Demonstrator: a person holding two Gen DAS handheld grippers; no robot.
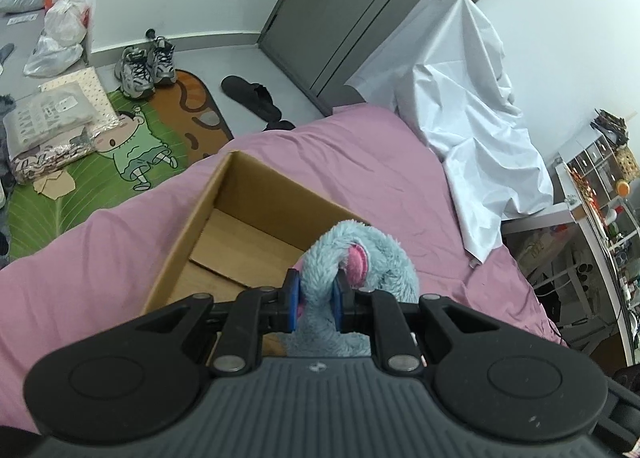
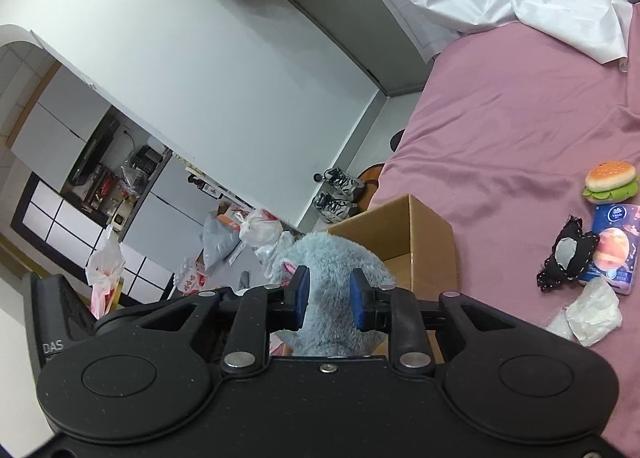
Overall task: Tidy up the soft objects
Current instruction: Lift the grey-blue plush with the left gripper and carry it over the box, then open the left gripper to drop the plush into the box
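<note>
Through the left wrist view, one left gripper (image 1: 316,300) is clamping its jaws tight on one blue plush (image 1: 356,254), holding it over the near edge of one open box (image 1: 224,194) that is sitting on the bed (image 1: 80,270). One white sheet (image 1: 472,106) is draping down onto the bed's far corner. On the floor, two sneakers (image 1: 146,68) and one black slipper (image 1: 252,96) are lying beside one cartoon mat (image 1: 132,150), and a grey door (image 1: 360,10) is standing behind. Through the right wrist view, one right gripper (image 2: 329,298) is framing the same plush (image 2: 332,258) with its jaws slightly apart; whether the pads are pressing the fur cannot be told. The box (image 2: 420,234) is sitting just behind the plush. Farther right on the bed (image 2: 500,130), one burger toy (image 2: 610,180), one black item (image 2: 568,254), one printed pack (image 2: 614,254) and one white wad (image 2: 592,310) are lying close together.
</note>
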